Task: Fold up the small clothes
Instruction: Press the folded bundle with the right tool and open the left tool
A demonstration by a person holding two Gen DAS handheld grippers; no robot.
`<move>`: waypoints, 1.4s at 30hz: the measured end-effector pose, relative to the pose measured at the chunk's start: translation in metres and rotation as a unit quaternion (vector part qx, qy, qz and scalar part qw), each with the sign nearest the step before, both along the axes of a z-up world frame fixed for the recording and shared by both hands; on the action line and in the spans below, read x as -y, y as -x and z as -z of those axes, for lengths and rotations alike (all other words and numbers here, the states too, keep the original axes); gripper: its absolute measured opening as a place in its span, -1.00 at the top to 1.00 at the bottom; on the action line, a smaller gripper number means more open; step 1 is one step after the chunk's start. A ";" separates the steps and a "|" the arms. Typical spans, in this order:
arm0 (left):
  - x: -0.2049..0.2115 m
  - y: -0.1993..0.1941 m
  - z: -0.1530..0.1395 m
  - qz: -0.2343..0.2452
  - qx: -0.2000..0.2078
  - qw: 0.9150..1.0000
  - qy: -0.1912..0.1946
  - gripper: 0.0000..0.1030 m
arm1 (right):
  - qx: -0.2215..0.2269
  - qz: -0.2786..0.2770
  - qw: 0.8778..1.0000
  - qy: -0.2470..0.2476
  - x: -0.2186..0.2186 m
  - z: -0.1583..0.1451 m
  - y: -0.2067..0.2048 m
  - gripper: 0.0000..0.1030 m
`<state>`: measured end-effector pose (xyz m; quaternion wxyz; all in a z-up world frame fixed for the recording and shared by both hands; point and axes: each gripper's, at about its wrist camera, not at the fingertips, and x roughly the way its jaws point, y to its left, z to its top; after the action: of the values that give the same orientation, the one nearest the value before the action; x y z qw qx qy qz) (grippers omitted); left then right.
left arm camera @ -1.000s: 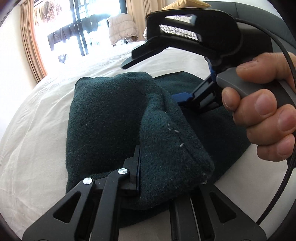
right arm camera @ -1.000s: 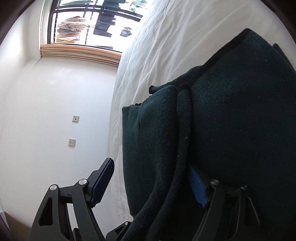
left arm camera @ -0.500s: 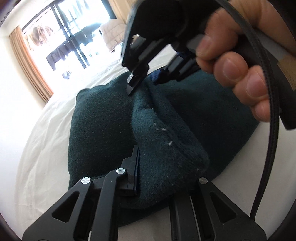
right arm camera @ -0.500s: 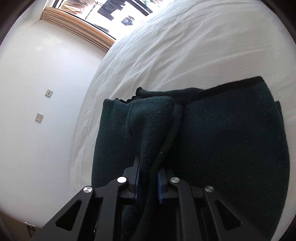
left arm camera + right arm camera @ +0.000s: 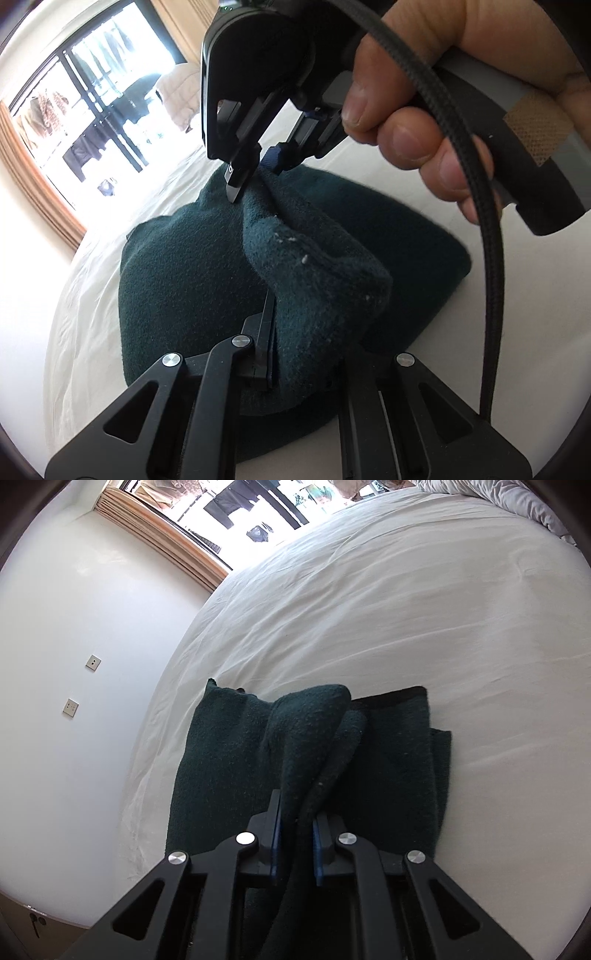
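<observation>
Right hand-held gripper [image 5: 295,845] newly pinched on green fleece [image 5: 177,280], left [image 5: 295,354] likewise, tips buried.

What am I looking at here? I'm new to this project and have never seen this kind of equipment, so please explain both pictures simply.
There is no robot. A person holds a hand-held two-finger gripper in each hand, and each gripper carries a wide-angle camera looking forward along its fingers.

One picture comes from the left gripper: its black fingers fill the bottom edge, and the right gripper, with the person's hand on its handle, shows above. The other picture comes from the right gripper's own camera.

A dark green fleece garment lies on a bed with a white sheet. Each gripper is shut on a raised fold of that garment, the right one between blue pads.
</observation>
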<state>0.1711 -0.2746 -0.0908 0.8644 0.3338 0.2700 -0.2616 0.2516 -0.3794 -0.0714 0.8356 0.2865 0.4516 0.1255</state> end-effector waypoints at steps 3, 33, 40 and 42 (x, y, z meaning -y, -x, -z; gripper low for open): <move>0.007 0.007 0.001 0.011 0.005 1.000 -0.011 0.85 | 0.000 0.002 1.000 0.002 0.007 0.002 0.001 0.75; -0.009 0.061 0.001 0.022 0.060 0.997 -0.049 0.35 | -0.015 0.012 0.999 0.030 0.020 0.015 0.005 0.75; -0.074 0.085 -0.028 0.020 0.058 0.998 0.008 -0.36 | -0.007 0.022 1.000 0.001 0.027 0.024 0.011 0.74; -0.101 0.075 -0.040 0.005 0.049 0.998 0.034 -0.36 | -0.004 0.036 0.999 -0.014 0.032 0.024 0.019 0.71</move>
<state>0.0959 -0.1733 -0.0512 0.8862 0.3178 0.2169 -0.2581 0.2329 -0.4118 -0.0954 0.8336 0.3145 0.4429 0.1003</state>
